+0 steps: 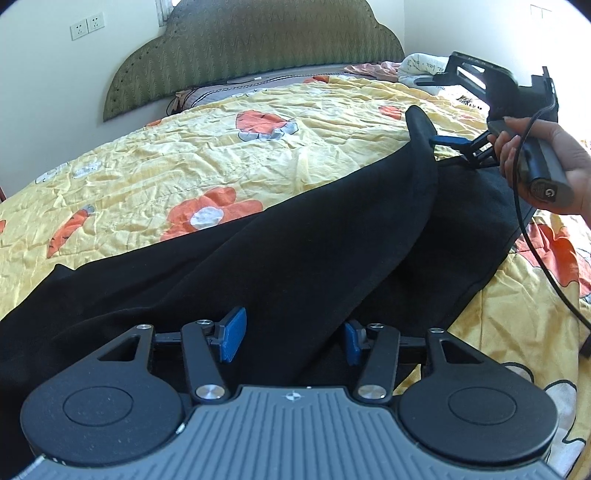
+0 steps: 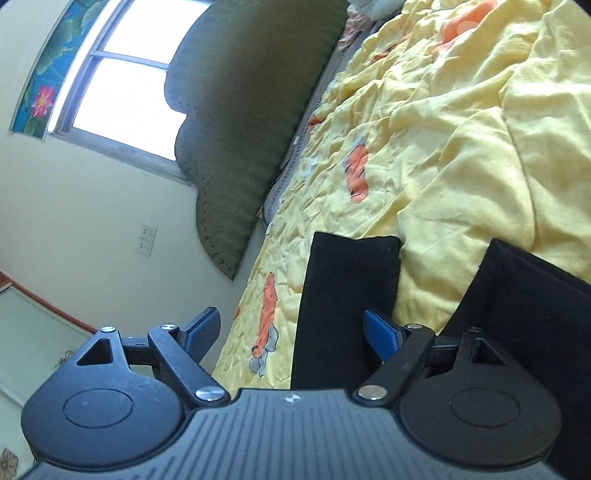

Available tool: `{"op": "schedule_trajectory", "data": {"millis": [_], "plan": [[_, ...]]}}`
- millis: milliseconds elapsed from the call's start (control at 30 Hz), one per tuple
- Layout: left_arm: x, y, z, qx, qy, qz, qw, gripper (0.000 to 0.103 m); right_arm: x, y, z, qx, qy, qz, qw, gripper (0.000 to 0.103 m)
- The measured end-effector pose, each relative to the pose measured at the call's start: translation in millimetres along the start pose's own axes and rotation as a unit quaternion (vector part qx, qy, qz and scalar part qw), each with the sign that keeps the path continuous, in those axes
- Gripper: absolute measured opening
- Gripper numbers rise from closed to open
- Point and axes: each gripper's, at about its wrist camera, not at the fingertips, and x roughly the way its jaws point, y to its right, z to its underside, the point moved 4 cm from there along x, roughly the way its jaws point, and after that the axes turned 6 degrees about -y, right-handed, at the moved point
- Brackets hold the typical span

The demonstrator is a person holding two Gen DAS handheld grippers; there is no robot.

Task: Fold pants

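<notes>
Black pants (image 1: 295,258) lie across the yellow flowered quilt (image 1: 184,155). My left gripper (image 1: 293,338) hovers low over their near part, jaws apart, with a ridge of black cloth between the blue pads (image 1: 234,334) that neither pad presses. At the far right a hand (image 1: 554,166) holds my right gripper (image 1: 437,150), rolled onto its side at a raised pant leg end (image 1: 421,122). In the right wrist view this gripper (image 2: 291,330) stands wide open. One leg (image 2: 347,295) lies between its fingers beside the right pad (image 2: 380,332), and the other leg (image 2: 535,314) lies outside to the right.
A green padded headboard (image 1: 258,48) stands against the wall behind the bed, with wall sockets (image 1: 86,26) to its left and a window (image 2: 122,74) above. A white bundle (image 1: 424,66) and pink cloth lie at the bed's far corner. A black cable (image 1: 535,258) hangs from the right gripper.
</notes>
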Motion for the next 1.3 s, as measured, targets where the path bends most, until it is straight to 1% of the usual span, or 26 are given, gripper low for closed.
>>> {"op": "schedule_trajectory", "data": {"millis": [67,100,167,267,333,367,433,500,533,600,633,667,733,767,800,833,867,900,933,967,1000,1100,1133,1167,1233,1300], "plan": [[1.2,-3.7,-1.1,-0.015,-0.001,0.005,0.9999,0.058,-9.0,-2.3,4.3,0.014,-0.001,0.015,1.000,0.086],[2.2,-6.9,-2.3,-0.028,-0.003,0.009,0.9996,0.058,-11.7,-2.7,9.1,0.020,-0.016,0.025,0.999,0.086],[4.3,-13.8,-4.7,-0.054,-0.004,0.020,0.9983,0.058,-17.1,-5.2,26.4,0.017,-0.071,0.027,0.997,0.086],[6.7,-23.2,-8.3,-0.093,-0.008,0.038,0.9949,0.058,-19.6,-15.2,56.5,-0.017,-0.143,0.017,0.989,0.087],[7.3,-25.9,-10.0,-0.107,-0.011,0.044,0.9932,0.058,-13.5,-21.3,69.0,-0.026,-0.188,-0.001,0.982,0.088],[7.2,-25.7,-10.3,-0.108,-0.012,0.044,0.9931,0.058,-9.3,-23.3,70.8,-0.024,-0.197,-0.015,0.980,0.088],[5.6,-23.2,-10.0,-0.101,-0.012,0.038,0.9941,0.058,-2.5,-27.1,64.8,-0.016,-0.184,-0.034,0.982,0.088],[4.0,-19.3,-8.3,-0.088,-0.012,0.028,0.9957,0.058,1.6,-34.2,53.5,-0.037,-0.157,-0.050,0.986,0.088],[3.3,-17.7,-7.5,-0.082,-0.012,0.025,0.9962,0.058,3.7,-35.6,47.1,-0.049,-0.138,-0.044,0.988,0.088],[2.6,-14.8,-5.5,-0.072,-0.010,0.019,0.9972,0.058,10.5,-34.7,31.2,-0.076,-0.099,-0.007,0.992,0.088],[2.7,-13.8,-4.9,-0.067,-0.009,0.016,0.9976,0.058,14.2,-31.5,25.2,-0.080,-0.090,0.006,0.993,0.088],[2.7,-12.6,-4.6,-0.063,-0.008,0.014,0.9979,0.058,20.0,-25.1,18.5,-0.075,-0.083,0.016,0.994,0.088],[2.4,-10.6,-4.4,-0.055,-0.007,0.012,0.9984,0.058,26.4,-13.1,7.8,-0.059,-0.072,0.019,0.996,0.085],[1.9,-9.7,-4.3,-0.052,-0.006,0.013,0.9985,0.057,28.1,-9.6,4.0,-0.053,-0.065,0.021,0.996,0.082],[1.1,-8.2,-3.8,-0.049,-0.005,0.015,0.9987,0.054,29.0,-7.1,0.8,-0.050,-0.058,0.027,0.997,0.077],[0.8,-7.2,-3.6,-0.045,-0.004,0.015,0.9988,0.051,30.6,-6.0,-1.7,-0.050,-0.055,0.038,0.996,0.064],[0.3,-6.0,-3.3,-0.041,-0.002,0.015,0.9990,0.050,32.2,-5.0,-3.4,-0.055,-0.053,0.053,0.996,0.054],[-0.1,-4.4,-3.1,-0.036,0.000,0.015,0.9992,0.046,36.6,-3.2,-3.5,-0.061,-0.053,0.074,0.994,0.031],[-0.6,-2.6,-2.7,-0.031,0.002,0.014,0.9994,0.041,39.2,-0.7,-3.7,-0.063,-0.056,0.089,0.993,0.013],[-1.1,-1.2,-2.2,-0.027,0.003,0.013,0.9996,0.037,40.6,2.4,-3.6,-0.060,-0.057,0.096,0.992,0.008],[-1.4,0.5,-1.9,-0.021,0.005,0.012,0.9997,0.028,37.5,6.1,-3.1,-0.055,-0.054,0.095,0.992,0.006],[-3.3,2.6,-3.0,-0.016,0.015,0.008,0.9997,0.018,24.2,2.8,-3.5,-0.067,-0.036,0.089,0.993,0.004],[-4.2,1.6,-3.8,-0.021,0.021,0.006,0.9995,0.018,20.9,-2.2,-5.2,-0.071,-0.033,0.081,0.994,0.004],[-5.2,-0.9,-5.1,-0.030,0.028,0.002,0.9991,0.017,16.6,-10.4,-8.1,-0.075,-0.028,0.068,0.995,0.004],[-11.6,-9.1,-8.7,-0.061,0.047,-0.004,0.9970,0.013,5.1,-35.7,-14.5,-0.087,-0.013,0.024,0.996,0.004],[-28.4,-18.8,-12.0,-0.097,0.087,-0.004,0.9914,0.012,-15.5,-69.6,-19.2,-0.121,0.016,-0.030,0.992,0.004]]}}
